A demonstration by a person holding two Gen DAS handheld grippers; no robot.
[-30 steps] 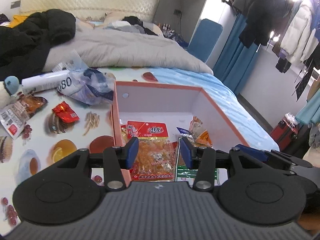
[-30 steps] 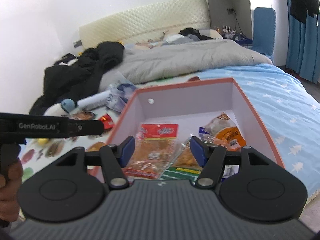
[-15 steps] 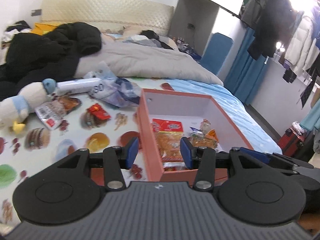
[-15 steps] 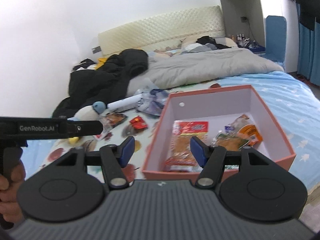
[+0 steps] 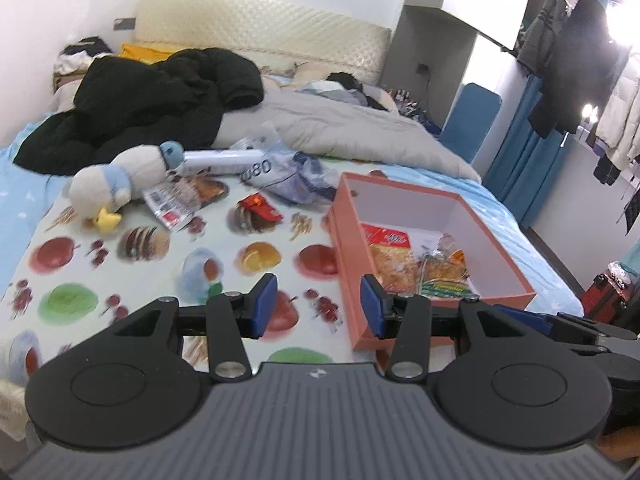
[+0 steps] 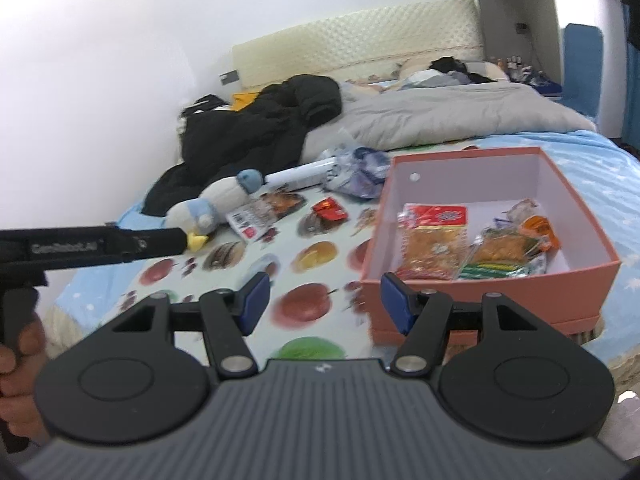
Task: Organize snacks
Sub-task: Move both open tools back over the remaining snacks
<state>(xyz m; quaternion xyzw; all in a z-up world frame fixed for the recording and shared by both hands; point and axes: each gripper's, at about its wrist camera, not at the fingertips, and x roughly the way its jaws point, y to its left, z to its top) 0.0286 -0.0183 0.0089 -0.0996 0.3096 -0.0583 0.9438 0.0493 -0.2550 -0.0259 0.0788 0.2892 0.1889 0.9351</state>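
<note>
Left wrist view shows our left gripper (image 5: 316, 305) and right gripper (image 6: 326, 302) wide and empty; next we reach upper-centre for the red packet (image 5: 259, 207), then box (image 5: 436, 322).

Left gripper (image 5: 318, 304): now back from the box (image 5: 362, 326), over the fruit-print cloth (image 5: 132, 280); earlier it hung above the box interior.
Right gripper (image 6: 320, 300): likewise withdrawn, box (image 6: 492, 284) now ahead-right.
View: widens; plush toy (image 5: 116, 184) and red packet (image 5: 260, 206) now appear whole.
</note>
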